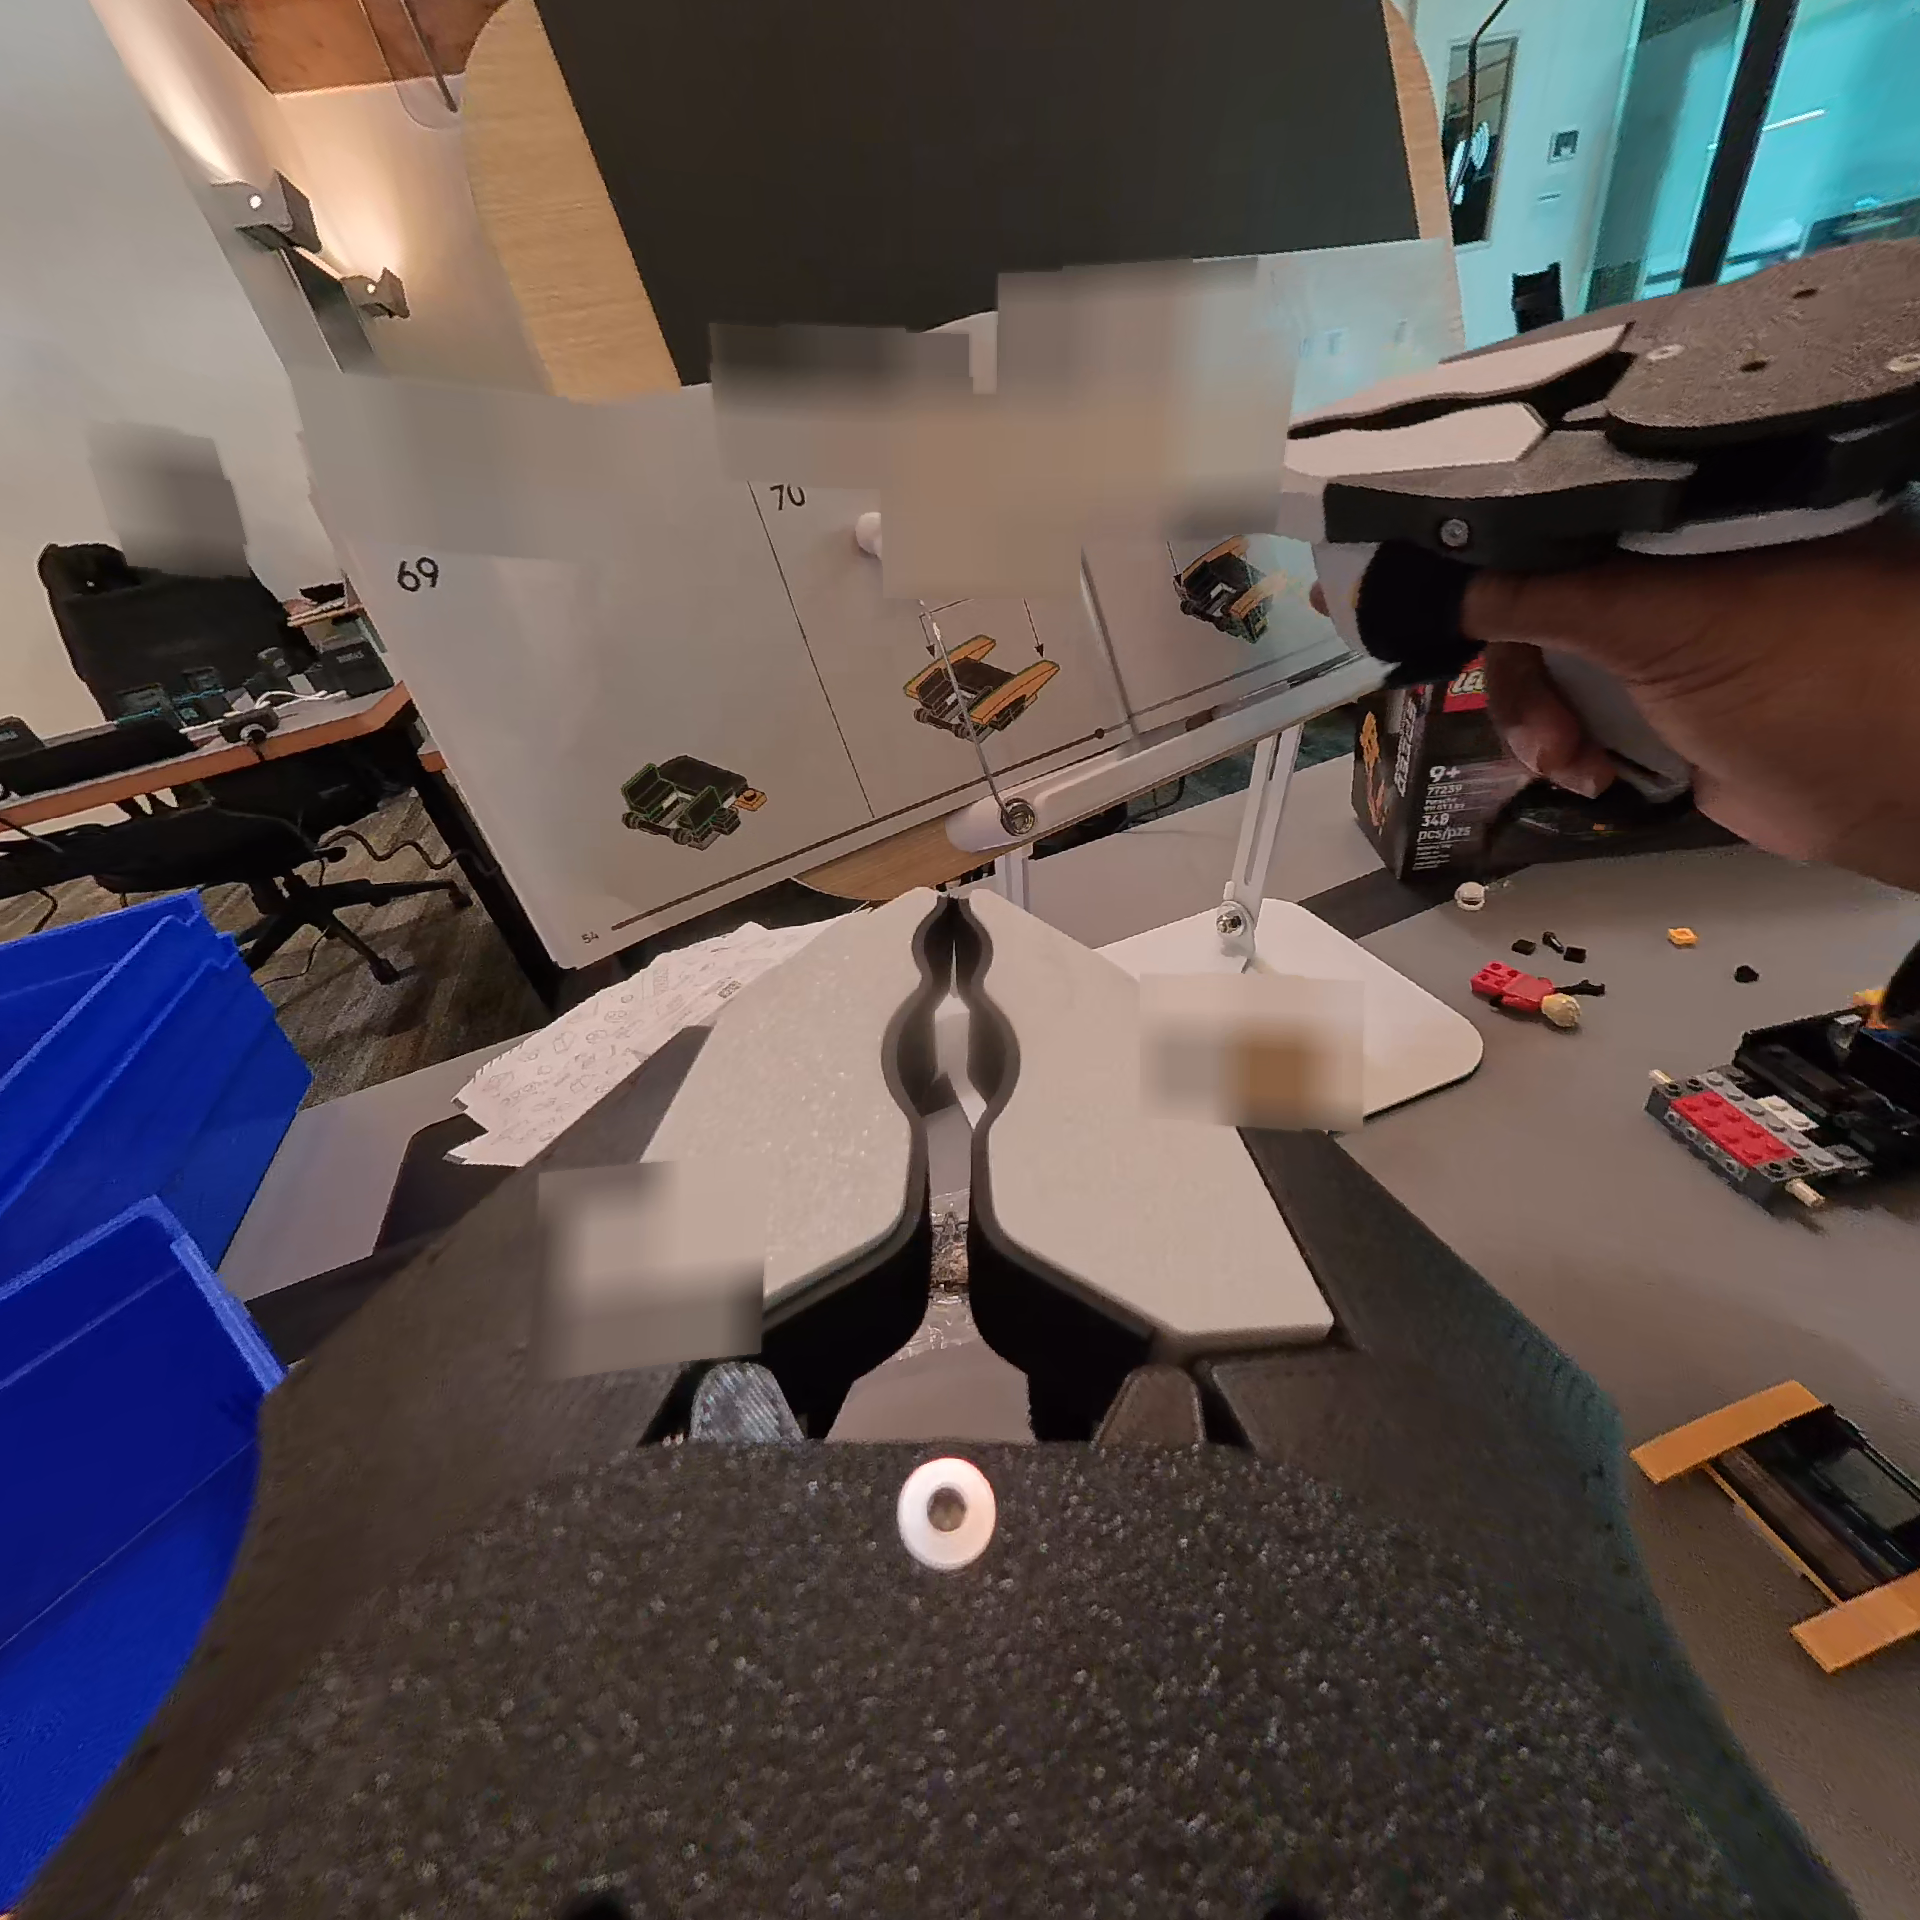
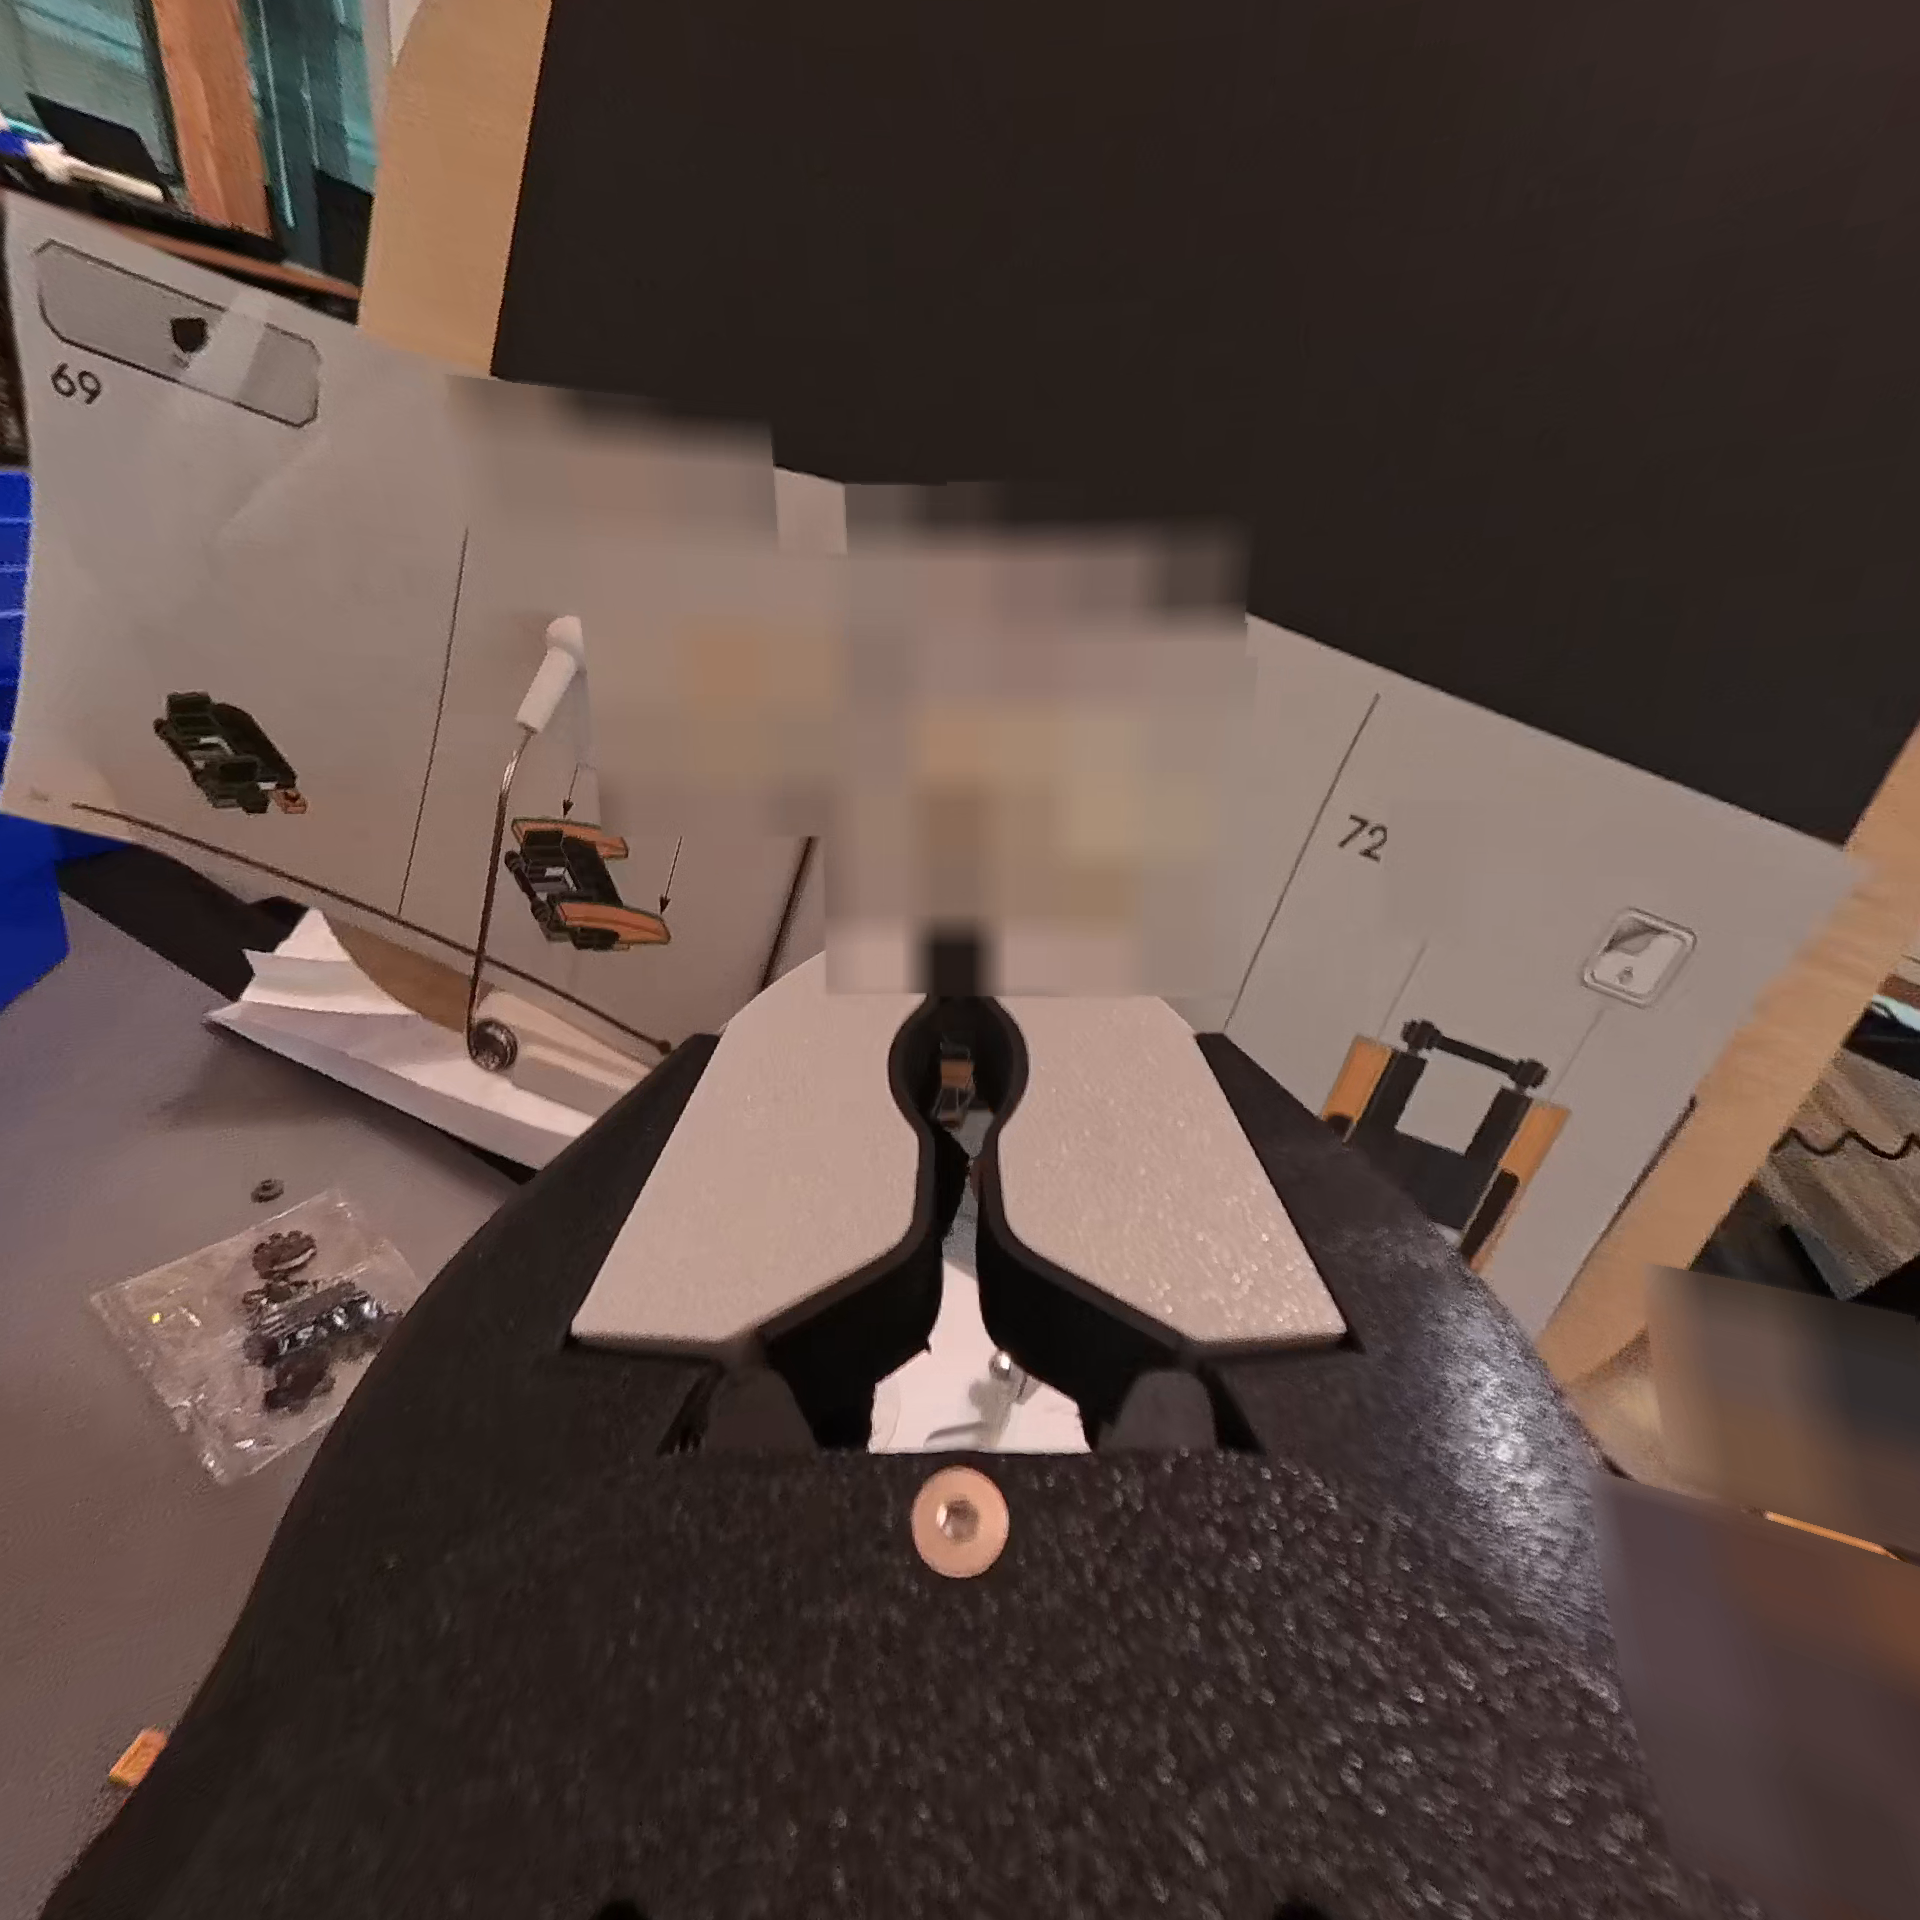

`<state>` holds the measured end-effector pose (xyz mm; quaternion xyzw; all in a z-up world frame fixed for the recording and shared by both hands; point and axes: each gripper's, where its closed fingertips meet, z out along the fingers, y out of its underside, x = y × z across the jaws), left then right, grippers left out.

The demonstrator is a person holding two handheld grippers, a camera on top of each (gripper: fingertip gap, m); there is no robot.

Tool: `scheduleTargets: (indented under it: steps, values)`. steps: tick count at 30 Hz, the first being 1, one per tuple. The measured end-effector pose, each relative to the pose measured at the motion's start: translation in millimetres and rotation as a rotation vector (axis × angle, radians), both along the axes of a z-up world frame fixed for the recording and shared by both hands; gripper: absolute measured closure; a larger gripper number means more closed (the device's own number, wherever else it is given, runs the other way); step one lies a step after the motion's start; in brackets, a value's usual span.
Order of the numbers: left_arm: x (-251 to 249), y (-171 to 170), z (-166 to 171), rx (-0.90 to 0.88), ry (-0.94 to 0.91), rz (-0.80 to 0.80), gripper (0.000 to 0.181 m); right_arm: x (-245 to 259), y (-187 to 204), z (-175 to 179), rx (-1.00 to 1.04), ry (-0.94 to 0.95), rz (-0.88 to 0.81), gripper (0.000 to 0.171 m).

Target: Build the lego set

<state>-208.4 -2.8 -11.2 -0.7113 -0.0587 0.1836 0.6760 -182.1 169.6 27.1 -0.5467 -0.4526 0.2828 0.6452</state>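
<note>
My left gripper [image 1: 951,920] is shut and empty, held above the grey table [image 1: 1558,1299] and pointing at the open instruction booklet [image 1: 665,665] on its white stand [image 1: 1382,1029]. My right gripper [image 2: 956,1003] is shut, raised close to the booklet [image 2: 312,582]; it also shows in the left wrist view [image 1: 1311,428], held by a hand. A small black-and-orange shape shows through its finger gap; I cannot tell if it is a piece or print. A partly built black, grey and red model [image 1: 1787,1122] and a black-and-orange sub-assembly [image 1: 1808,1507] lie at the right.
Blue bins [image 1: 114,1195] stand at the left. A red minifigure [image 1: 1522,992], loose small pieces [image 1: 1553,945] and the set's box [image 1: 1423,790] lie beyond the model. A clear bag of black parts [image 2: 270,1340] and a small orange piece [image 2: 135,1758] lie on the table. One gripper's finger ends stand about 20 cm off the other's. From the left gripper's tips to the black-and-orange sub-assembly [image 1: 1808,1507] is close to 25 cm.
</note>
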Motion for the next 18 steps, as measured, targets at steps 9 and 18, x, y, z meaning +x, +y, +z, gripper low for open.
scheduleTargets:
  steps: [9, 18]
  values:
    - [4.6, 2.5, -2.0, -0.009, 0.008, -0.009, 0.181, 29.3, -7.9, -28.2, -0.042, 0.007, 0.006, 0.171]
    - [6.2, 3.9, -4.4, -0.015, 0.002, -0.018, 0.181, 29.4, -17.0, -47.4, -0.053, 0.024, 0.027, 0.171]
